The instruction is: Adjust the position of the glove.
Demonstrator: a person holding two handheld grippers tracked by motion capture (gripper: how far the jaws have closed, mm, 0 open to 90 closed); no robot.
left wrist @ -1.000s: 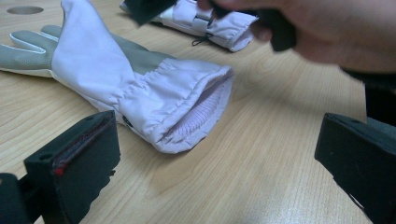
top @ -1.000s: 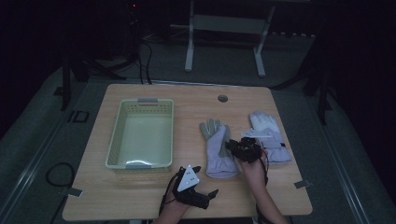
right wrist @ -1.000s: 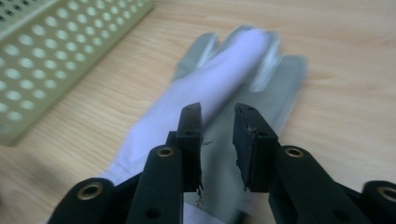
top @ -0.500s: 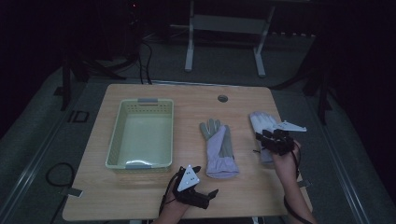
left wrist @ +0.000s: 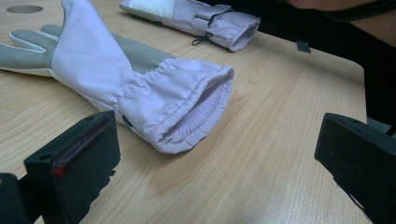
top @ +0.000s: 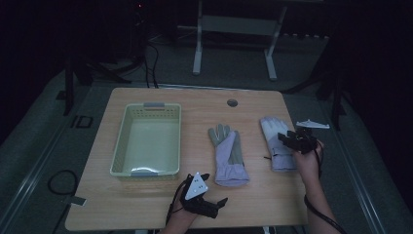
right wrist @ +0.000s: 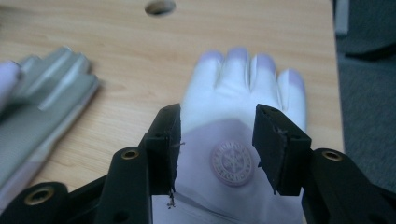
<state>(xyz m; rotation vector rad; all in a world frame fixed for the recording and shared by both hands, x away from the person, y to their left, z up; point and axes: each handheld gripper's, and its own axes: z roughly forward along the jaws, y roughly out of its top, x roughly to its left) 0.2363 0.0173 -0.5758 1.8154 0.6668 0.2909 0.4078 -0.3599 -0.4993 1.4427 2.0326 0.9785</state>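
Note:
Two pale lilac gloves lie flat on the wooden table. The middle glove is palm up with a grey palm; its ribbed cuff faces my left gripper. That gripper rests near the table's front edge, jaws wide open and empty, a short way from the cuff. The right glove lies back up and has a round badge. My right gripper hovers low over it, open, one jaw on each side of the badge. In the high view the right gripper covers the glove's wrist part.
An empty pale green basket stands on the left half of the table. A round cable hole sits near the far edge. The right glove lies close to the table's right edge. The floor around is dark.
My right gripper has moved from between the two gloves to the right and now stands over the right glove. The left gripper and both gloves have stayed put.

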